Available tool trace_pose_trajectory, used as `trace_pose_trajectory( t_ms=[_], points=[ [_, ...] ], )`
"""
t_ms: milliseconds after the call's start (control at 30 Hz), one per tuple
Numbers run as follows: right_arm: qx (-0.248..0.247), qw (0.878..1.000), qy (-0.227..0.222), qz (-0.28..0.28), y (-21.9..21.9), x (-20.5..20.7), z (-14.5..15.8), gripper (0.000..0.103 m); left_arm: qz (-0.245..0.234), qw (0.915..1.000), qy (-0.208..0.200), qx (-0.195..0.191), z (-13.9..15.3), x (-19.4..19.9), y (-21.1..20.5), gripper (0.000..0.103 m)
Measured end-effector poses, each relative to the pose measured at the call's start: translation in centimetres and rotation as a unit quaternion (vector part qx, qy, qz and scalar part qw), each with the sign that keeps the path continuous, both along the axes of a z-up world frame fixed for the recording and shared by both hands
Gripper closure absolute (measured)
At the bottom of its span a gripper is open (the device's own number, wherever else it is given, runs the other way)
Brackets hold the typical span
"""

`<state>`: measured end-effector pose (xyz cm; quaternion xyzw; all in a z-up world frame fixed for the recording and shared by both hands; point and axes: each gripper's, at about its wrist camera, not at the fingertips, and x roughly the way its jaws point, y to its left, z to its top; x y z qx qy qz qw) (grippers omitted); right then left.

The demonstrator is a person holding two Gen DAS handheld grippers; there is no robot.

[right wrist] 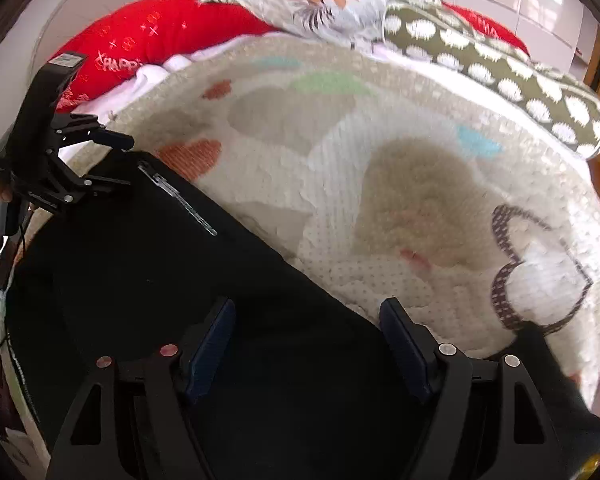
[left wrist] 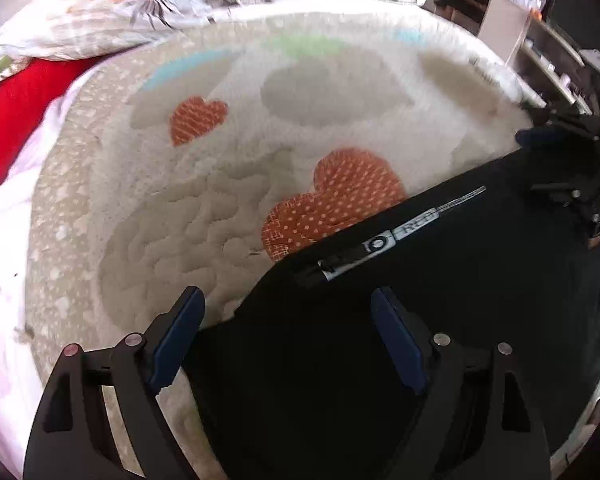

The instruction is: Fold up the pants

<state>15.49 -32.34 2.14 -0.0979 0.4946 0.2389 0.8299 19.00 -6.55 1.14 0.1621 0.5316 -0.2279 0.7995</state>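
Note:
Black pants lie spread on a quilted bedspread, with a white printed strip near their far edge. My left gripper is open just above the pants' left edge, holding nothing. In the right wrist view the pants fill the lower left, and my right gripper is open over their right edge, empty. Each gripper shows in the other's view: the right one at the far right, the left one at the far left, both at the pants' far edge.
The bedspread has orange hearts and beige patches. A floral pillow, a red pillow and a green spotted bolster lie along the head of the bed. Shelves stand beyond the bed's right side.

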Motion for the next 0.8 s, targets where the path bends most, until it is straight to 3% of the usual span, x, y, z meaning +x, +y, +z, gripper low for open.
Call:
trace_pose_trajectory(
  t_ms=[33,67,100,133,167,233,267,333,467,600,800],
  points=[
    [0.001,1.000,-0.003,-0.003,0.0,0.0,-0.3,0.028,0.003,0.9999,0.000,-0.010,-0.1,0.1,0.1,0.017],
    [0.002,1.000,-0.006,-0.005,0.0,-0.1,-0.2,0.041,0.010,0.9998,0.002,-0.019,-0.2,0.2,0.3,0.017],
    [0.010,1.000,-0.015,-0.007,0.0,-0.3,-0.1,0.056,0.013,0.9995,0.007,-0.029,-0.2,0.3,0.3,0.027],
    [0.021,1.000,-0.018,-0.010,0.0,-0.4,0.1,0.093,0.003,0.9989,0.010,-0.046,0.0,0.1,0.3,0.050],
    [0.026,0.999,-0.020,-0.017,0.0,-0.6,0.1,0.097,-0.004,0.9986,0.010,-0.052,0.2,-0.1,0.1,0.059],
    [0.007,0.999,-0.042,-0.021,0.8,-1.4,0.5,0.098,-0.011,0.9993,-0.016,-0.033,0.9,-1.1,-0.4,0.076],
    [-0.001,0.998,-0.055,-0.017,1.2,-2.0,0.9,0.098,-0.008,0.9993,-0.022,-0.030,1.2,-1.4,-0.4,0.079],
    [0.007,0.997,-0.076,-0.014,1.3,-3.4,2.2,0.098,0.011,0.9984,-0.028,-0.048,2.4,-1.8,0.5,0.096],
    [0.032,0.993,-0.117,-0.011,0.9,-6.7,6.0,0.098,0.023,0.9942,-0.061,-0.086,5.8,-4.3,1.4,0.097],
    [0.067,0.986,-0.154,-0.004,0.4,-11.9,9.7,0.098,0.018,0.9876,-0.099,-0.120,9.1,-9.5,2.2,0.098],
    [0.078,0.982,-0.171,0.011,0.8,-19.3,11.1,0.098,0.023,0.9809,-0.125,-0.148,11.4,-15.7,3.4,0.098]
  ],
)
